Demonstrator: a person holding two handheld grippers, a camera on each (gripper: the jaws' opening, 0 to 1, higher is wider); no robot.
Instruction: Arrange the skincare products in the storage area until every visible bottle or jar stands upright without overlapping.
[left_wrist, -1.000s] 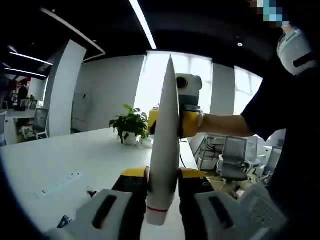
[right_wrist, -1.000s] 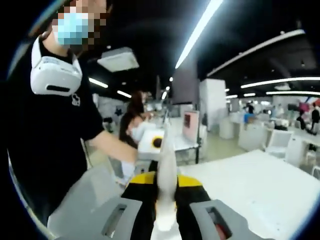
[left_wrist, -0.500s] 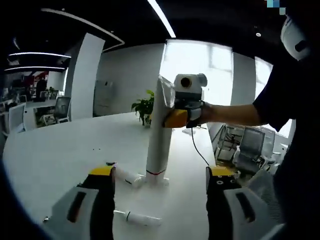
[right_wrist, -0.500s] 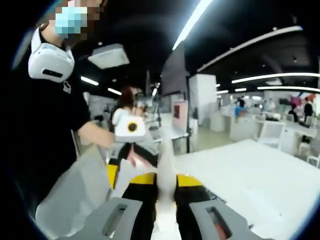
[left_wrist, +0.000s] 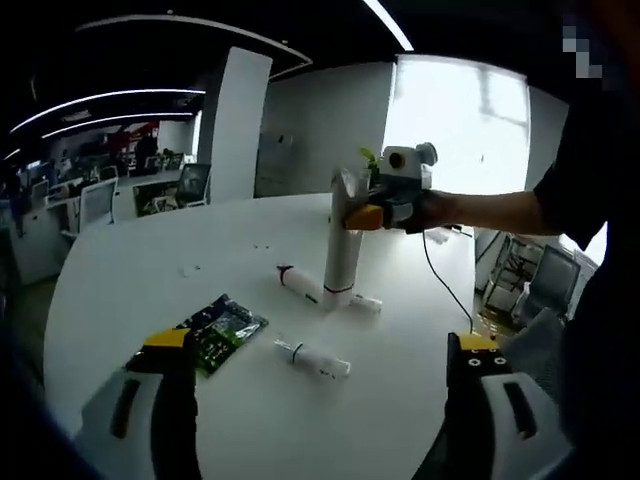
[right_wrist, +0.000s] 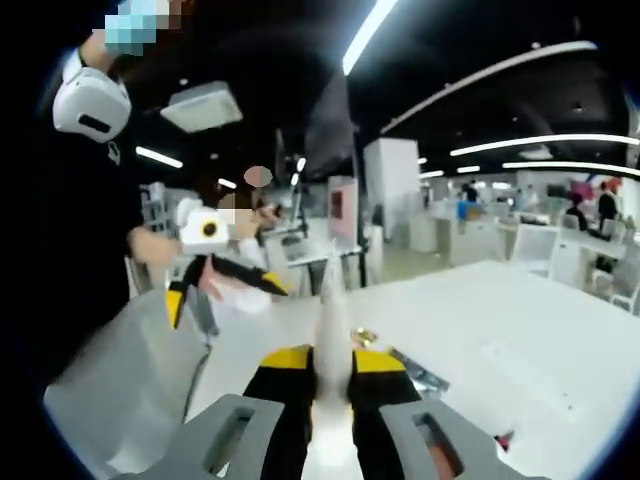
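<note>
A tall white tube (left_wrist: 342, 250) stands cap down on the white table (left_wrist: 150, 290), with a red ring near its base. My right gripper (left_wrist: 375, 213) is shut on the tube's flat top end. In the right gripper view that crimped end (right_wrist: 328, 305) rises between my right gripper's (right_wrist: 328, 362) shut jaws. My left gripper (left_wrist: 322, 343) is open wide and back from the tube, nothing between its fingers; in the right gripper view it shows as the left gripper (right_wrist: 215, 275). Two small white tubes (left_wrist: 313, 360) (left_wrist: 298, 284) lie flat near the standing one.
A green printed packet (left_wrist: 222, 328) lies on the table left of the small tubes. A dark cable (left_wrist: 440, 285) runs across the table's right side. A person's arm (left_wrist: 490, 212) reaches in from the right. Office chairs (left_wrist: 520, 280) stand beyond the table edge.
My left gripper let go of the tall tube, opened wide and drew back. The tube now stands cap down on the table, my right gripper still holding its top.
</note>
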